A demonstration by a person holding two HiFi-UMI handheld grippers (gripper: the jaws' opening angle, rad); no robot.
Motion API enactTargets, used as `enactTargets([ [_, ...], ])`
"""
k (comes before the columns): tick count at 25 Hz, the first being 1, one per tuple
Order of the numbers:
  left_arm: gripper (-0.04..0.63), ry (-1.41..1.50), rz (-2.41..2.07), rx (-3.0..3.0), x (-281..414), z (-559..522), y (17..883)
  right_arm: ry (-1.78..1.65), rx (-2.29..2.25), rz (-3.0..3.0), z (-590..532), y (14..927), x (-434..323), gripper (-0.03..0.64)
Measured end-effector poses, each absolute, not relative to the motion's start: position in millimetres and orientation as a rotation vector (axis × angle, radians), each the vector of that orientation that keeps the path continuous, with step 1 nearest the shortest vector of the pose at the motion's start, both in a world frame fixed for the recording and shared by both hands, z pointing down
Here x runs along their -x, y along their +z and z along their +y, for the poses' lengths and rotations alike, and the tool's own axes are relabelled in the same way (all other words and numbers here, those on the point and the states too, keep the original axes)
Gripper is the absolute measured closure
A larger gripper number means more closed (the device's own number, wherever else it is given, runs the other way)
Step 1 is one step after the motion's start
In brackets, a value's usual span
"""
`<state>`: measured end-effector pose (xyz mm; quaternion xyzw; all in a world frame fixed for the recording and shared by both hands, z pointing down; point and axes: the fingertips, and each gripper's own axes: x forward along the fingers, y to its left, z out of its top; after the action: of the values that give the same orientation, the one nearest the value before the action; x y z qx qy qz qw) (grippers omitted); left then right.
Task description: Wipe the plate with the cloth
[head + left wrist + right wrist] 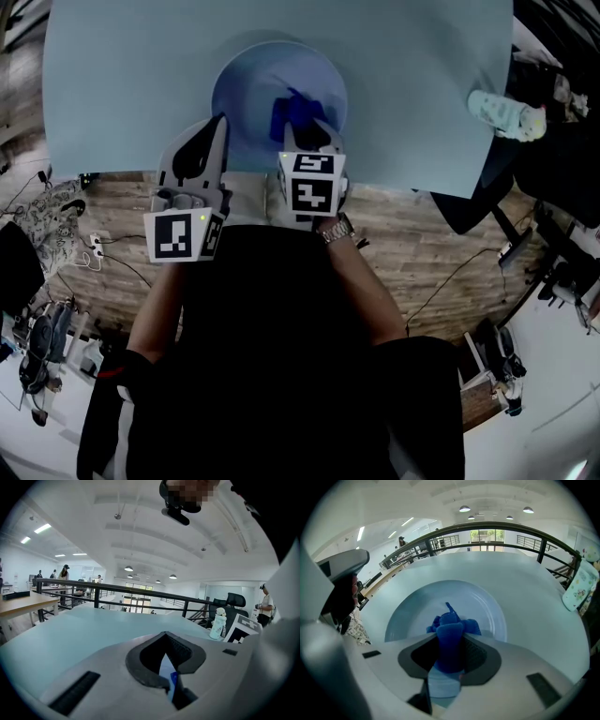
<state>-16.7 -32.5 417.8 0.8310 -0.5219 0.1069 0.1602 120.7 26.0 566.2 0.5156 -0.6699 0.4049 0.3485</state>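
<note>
My left gripper [219, 122] had a pale grey shell with a black inlay along its back. My right gripper [309, 129] was the same grey. Each carried a cube printed with black-and-white square markers, the left cube [183, 235] and the right cube [314, 183]. A small green light [201, 217] glowed on the left one. The pads [482, 660] were dark grey and ribbed, cut to a diamond-shaped hollow. A black slot [74, 693] sat in the shell beside them. I wore a black top [272, 356] and a metal watch [335, 230].
</note>
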Motion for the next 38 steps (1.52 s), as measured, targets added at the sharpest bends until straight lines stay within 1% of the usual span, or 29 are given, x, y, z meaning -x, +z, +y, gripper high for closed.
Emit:
enactTargets([
  [14, 0.594, 0.293, -1.499, -2.382, 23, -24, 412, 1.048, -1.420, -1.669, 31, 560, -146, 0.499],
  [21, 0.595, 0.279, -1.546, -2.361, 44, -14, 402, 1.017, -1.449, -1.693, 32, 543, -140, 0.499],
  [33, 0.594, 0.271, -1.577, -2.330, 63, -2, 406, 0.977, -1.366, -1.835, 29, 527, -87, 0.499],
  [38, 0.594, 0.287, -1.572, -2.302, 74, -3, 411, 1.012, -1.309, -1.852, 25, 526, -58, 0.499],
])
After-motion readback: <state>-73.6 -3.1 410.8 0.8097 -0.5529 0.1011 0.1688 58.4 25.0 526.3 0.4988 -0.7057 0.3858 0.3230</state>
